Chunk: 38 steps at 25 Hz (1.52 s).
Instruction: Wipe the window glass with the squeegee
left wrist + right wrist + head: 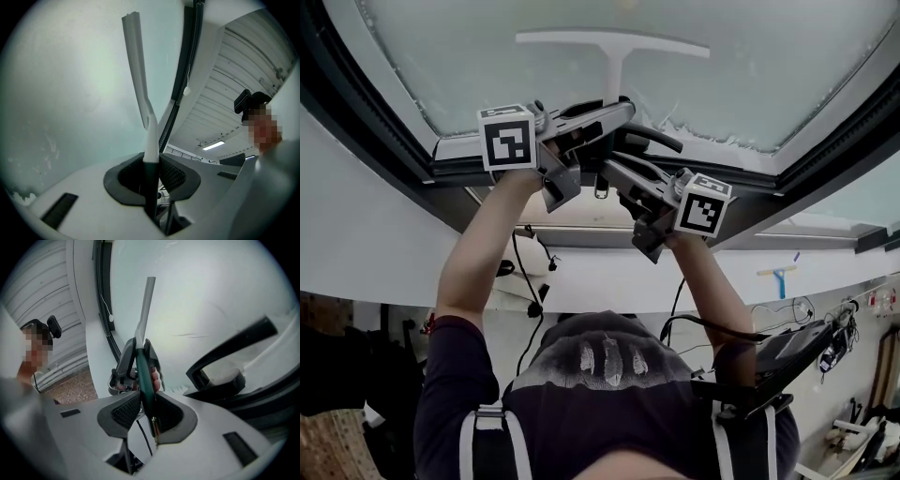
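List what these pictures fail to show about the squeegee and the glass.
- Head view: where each claw grips the squeegee handle, hidden behind the left claw and right claw bodies.
- Every view: whether the blade presses on the window glass; white blade against pale glass, no contact line shows.
- Right gripper view: most of the blade, behind the left claw.
- Outdoors beyond the glass: hidden by its cloudy surface.
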Available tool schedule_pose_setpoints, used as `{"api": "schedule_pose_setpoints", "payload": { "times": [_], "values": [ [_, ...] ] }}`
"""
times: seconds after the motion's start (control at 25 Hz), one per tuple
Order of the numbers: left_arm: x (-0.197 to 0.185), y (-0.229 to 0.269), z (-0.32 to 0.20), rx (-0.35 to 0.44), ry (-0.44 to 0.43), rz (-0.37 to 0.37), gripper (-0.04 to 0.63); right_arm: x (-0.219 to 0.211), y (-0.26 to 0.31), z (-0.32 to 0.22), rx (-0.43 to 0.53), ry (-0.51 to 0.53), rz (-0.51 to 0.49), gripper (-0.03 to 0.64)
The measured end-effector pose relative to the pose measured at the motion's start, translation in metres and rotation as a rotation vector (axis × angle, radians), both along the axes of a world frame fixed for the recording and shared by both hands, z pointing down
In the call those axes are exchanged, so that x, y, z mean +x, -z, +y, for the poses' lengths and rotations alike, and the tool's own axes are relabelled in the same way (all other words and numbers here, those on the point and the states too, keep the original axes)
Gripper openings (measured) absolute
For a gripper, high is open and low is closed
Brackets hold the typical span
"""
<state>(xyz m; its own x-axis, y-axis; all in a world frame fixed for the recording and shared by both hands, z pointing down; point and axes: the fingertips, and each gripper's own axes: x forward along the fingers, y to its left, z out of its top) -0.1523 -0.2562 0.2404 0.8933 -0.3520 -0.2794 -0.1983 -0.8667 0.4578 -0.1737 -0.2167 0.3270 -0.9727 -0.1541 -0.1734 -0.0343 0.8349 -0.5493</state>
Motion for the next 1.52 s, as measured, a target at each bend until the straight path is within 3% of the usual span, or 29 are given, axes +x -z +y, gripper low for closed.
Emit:
{"api": "schedule_pose_setpoints", "payload": {
  "times": [0.4, 0.84, 1.08, 1.2, 1.52],
  "values": [
    [-0.003, -0.024, -0.012, -0.033, 0.029, -0.028, 0.083, -0.004, -0.02, -0.004, -0.058, 0.041, 0.022, 0.097],
    [-0.001, -0.035, -0.009, -0.091, 0.004, 0.018, 0.083, 0.002, -0.029, 0.005, -0.074, 0.072, 0.018, 0.097],
    [0.001, -0.026, 0.005, -0.057, -0.007, 0.063, 0.081, 0.004, -0.019, 0.019, -0.02, 0.143, -0.017, 0.097],
    [0.001, -0.018, 0.01, -0.047, 0.0, 0.1, 0.081, 0.006, -0.011, 0.024, 0.061, 0.161, -0.013, 0.097],
    [0.007, -0.018, 0.023, 0.002, 0.123, 0.015, 0.081, 0.009, -0.013, 0.038, 0.262, 0.176, 0.09, 0.106]
  ]
}}
